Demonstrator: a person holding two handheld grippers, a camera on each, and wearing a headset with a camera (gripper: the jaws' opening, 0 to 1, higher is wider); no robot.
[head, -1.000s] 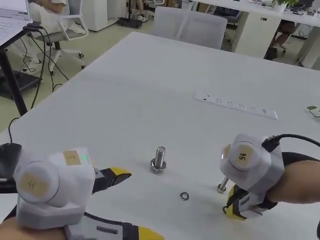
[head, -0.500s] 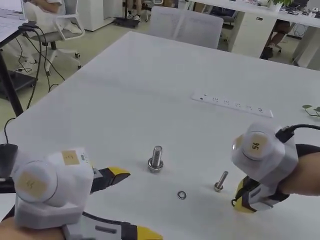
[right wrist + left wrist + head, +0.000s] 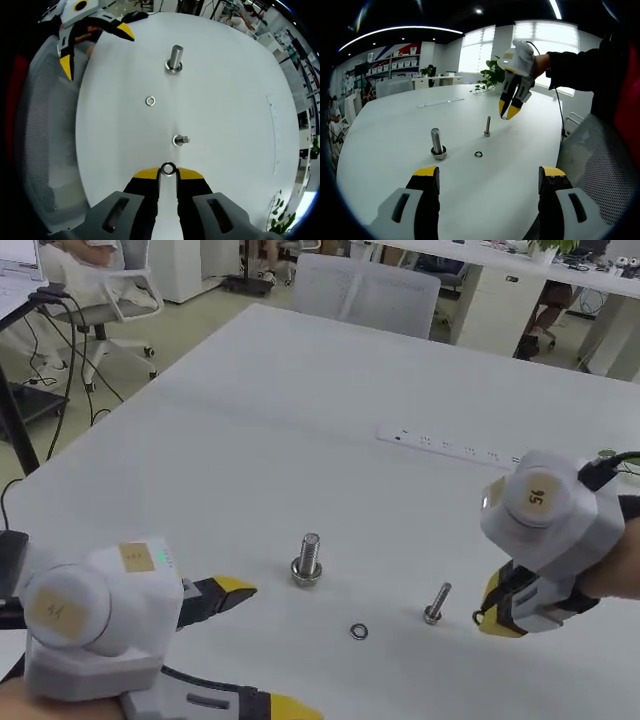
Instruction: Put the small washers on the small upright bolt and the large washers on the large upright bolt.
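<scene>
While right tool (image 3: 169, 173) pinches it, washer (image 3: 169, 168) looks ring-shaped

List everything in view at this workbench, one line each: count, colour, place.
table: one, white, under everything.
large upright bolt: one, silver, mid-table.
small upright bolt: one, silver, right of the large one in the head view.
loose washer: one, silver, flat on the table before the bolts.
held washer: one, silver, between the right gripper's tips.
power strip: one, white, far side of the table.
office chair: one, grey, beyond the far edge.
left gripper: one, white with yellow tips, open, near side.
right gripper: one, white with yellow tips, shut on the held washer.
</scene>
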